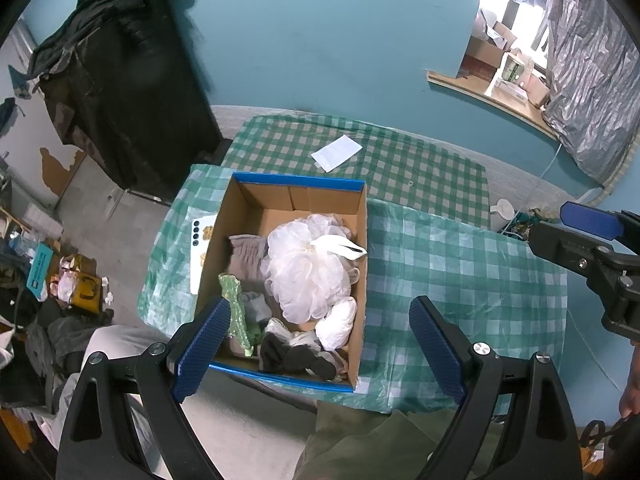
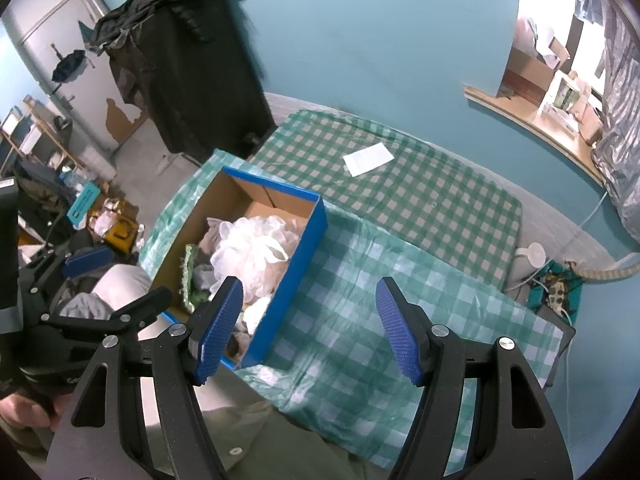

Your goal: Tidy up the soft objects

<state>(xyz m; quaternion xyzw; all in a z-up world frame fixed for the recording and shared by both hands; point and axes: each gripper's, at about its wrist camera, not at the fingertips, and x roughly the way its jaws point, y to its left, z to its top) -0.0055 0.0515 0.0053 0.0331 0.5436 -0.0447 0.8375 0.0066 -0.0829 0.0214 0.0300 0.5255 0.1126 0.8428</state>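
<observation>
Here, both grippers are being held above the near edge of the table [image 1: 460,248], and nothing is being gripped: the left gripper [image 1: 320,348] is being kept wide open over the cardboard box [image 1: 360,280], and the right gripper [image 2: 310,328] is being kept open over the checked cloth [image 2: 360,300] just beside the box's blue wall.

If another item is to be lifted, the descent is best being made straight down with the jaws kept wide, so that 1 soft thing is being pinched at its bulk rather than at a loose edge.

Inside the box, a white mesh sponge [image 1: 308,268] is being held in the middle, with a grey cloth [image 1: 248,256] beside it, a green bubble-wrap strip [image 1: 236,312], a white bag [image 1: 338,322] and what is probably a dark sock [image 1: 292,356].

A white paper [image 1: 337,152] is lying well apart on the far cloth.
</observation>
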